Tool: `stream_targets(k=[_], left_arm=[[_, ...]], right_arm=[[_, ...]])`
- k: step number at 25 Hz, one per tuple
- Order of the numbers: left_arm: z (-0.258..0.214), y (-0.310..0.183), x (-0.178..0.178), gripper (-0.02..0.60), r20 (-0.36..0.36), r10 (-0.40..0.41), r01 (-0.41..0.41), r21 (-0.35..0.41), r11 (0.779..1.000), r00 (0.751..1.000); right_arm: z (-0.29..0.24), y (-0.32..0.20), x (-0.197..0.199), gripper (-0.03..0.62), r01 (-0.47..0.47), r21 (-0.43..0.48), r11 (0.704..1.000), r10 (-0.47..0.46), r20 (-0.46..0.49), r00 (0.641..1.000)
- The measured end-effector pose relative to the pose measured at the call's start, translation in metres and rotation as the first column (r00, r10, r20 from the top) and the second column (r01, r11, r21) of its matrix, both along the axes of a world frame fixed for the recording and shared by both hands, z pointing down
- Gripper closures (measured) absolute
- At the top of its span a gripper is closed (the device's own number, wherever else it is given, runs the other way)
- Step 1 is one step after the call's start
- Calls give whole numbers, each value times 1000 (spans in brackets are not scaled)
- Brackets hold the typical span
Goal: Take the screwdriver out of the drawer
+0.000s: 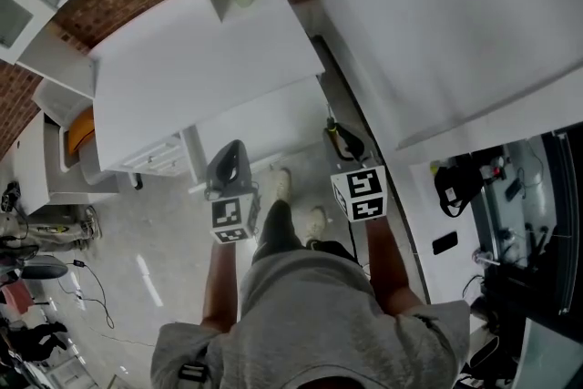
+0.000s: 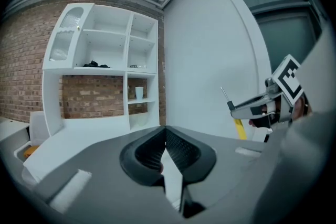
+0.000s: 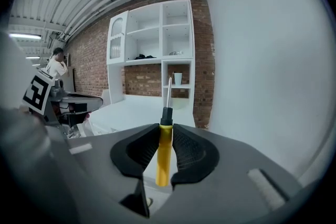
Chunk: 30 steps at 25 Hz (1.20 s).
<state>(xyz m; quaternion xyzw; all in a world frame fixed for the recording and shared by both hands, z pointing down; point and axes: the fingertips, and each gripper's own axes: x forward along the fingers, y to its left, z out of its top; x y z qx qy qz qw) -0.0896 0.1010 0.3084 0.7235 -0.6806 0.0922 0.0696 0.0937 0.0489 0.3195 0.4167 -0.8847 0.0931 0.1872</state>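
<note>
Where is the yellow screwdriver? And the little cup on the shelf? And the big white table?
Yellow-handled screwdriver with metal shaft (image 3: 164, 149): right gripper view, on its yellow handle.
Small pale cup (image 3: 178, 78): right gripper view, on its side wall.
Big white table (image 1: 200, 68): head view, on its bare top.
</note>
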Motion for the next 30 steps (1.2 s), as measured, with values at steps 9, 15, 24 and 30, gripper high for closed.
stream_targets(k=[9,15,24,30], left_arm=[[-22,46,12,569,22,-36,34,51,998,999],[-23,73,14,569,29,-49,48,49,998,998],[-14,98,18,569,27,-63,62,24,998,998],[-13,98,23,569,26,-54,53,24,998,998]], right_arm=[[-18,39,29,511,10,80,997,-12,27,1000],[-22,59,39,511,7,102,995,-11,36,999],[-18,78,56,511,-3,116,993,-2,43,999],[-17,80,57,511,-3,118,993,-1,36,999]])
